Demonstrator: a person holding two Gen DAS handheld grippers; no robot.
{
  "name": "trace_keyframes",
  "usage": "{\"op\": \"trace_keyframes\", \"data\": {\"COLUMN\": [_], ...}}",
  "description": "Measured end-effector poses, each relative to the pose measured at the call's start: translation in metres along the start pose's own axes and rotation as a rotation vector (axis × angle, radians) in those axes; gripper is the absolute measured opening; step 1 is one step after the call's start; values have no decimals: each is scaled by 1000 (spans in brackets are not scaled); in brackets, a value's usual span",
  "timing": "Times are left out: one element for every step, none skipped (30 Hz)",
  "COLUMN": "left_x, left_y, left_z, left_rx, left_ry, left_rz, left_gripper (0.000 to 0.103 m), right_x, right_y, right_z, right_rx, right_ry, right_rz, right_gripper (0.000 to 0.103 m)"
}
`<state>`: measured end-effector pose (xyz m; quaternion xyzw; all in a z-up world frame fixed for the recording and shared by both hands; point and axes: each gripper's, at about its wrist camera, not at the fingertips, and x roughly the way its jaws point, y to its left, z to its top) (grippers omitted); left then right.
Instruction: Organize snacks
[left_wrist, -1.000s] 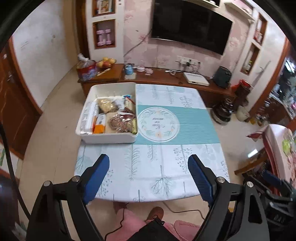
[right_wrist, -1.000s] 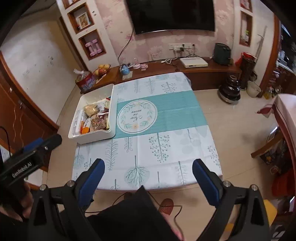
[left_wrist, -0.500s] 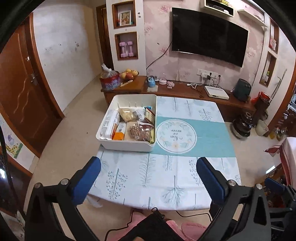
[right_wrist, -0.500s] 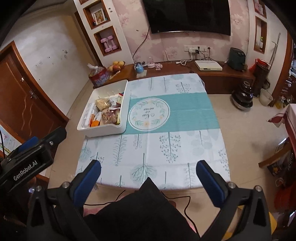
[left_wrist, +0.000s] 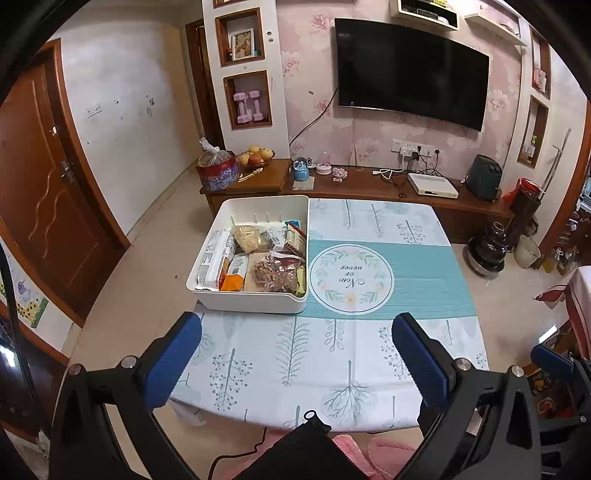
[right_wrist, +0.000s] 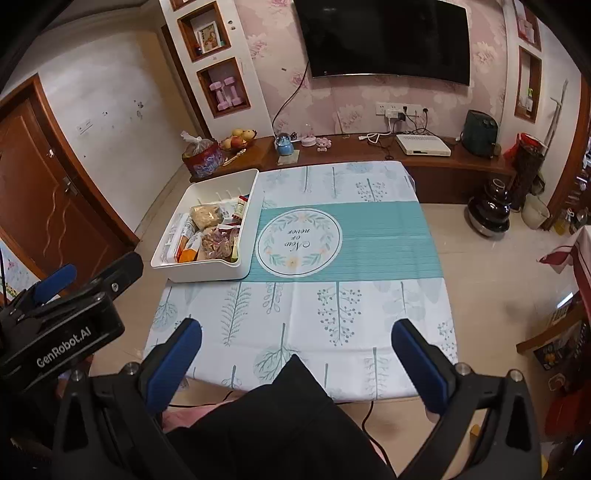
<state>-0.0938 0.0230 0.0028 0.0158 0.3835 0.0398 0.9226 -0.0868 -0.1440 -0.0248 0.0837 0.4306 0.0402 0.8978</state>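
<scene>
Sitting at the left of centre in both views, the white bin (left_wrist: 255, 295) rests on the left edge of the worktop (left_wrist: 332, 369), probably so the snacks (left_wrist: 273, 273) stay corralled in one place; packets already crowd its near half, while the far end looks bare. The left claw (left_wrist: 295, 358) hangs low in its frame, jaws just opened and spread wide with nothing between them, well short of the bin. The right claw (right_wrist: 295, 362), equally spread and empty, hovers over the near edge, seemingly ready to reach in.

White bin (left_wrist: 255, 301) on a teal-banded, tree-printed tablecloth (left_wrist: 295, 354).
</scene>
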Motion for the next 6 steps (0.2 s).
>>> {"op": "trace_keyframes", "data": {"left_x": [0,0,0,-1,0,1], "left_y": [0,-1,-1,-2,-4,-4], "left_z": [0,0,0,0,1,1], "left_rx": [-2,-1,-1,0,4,5], "left_ry": [0,0,-2,-1,1,2], "left_rz": [-1,-1,-2,-3,-7,-7], "left_gripper": [103,103,103,103,103,103], "right_x": [0,0,0,0,0,0], "right_y": [0,0,1,1,0,-1], "right_z": [0,0,-1,-1,0,0], "right_rx": [0,1,3,3,1,1], "right_ry": [1,0,0,0,1,2], "right_rz": [1,0,-1,-2,0,0], "right_gripper": [103,103,103,103,103,103]}}
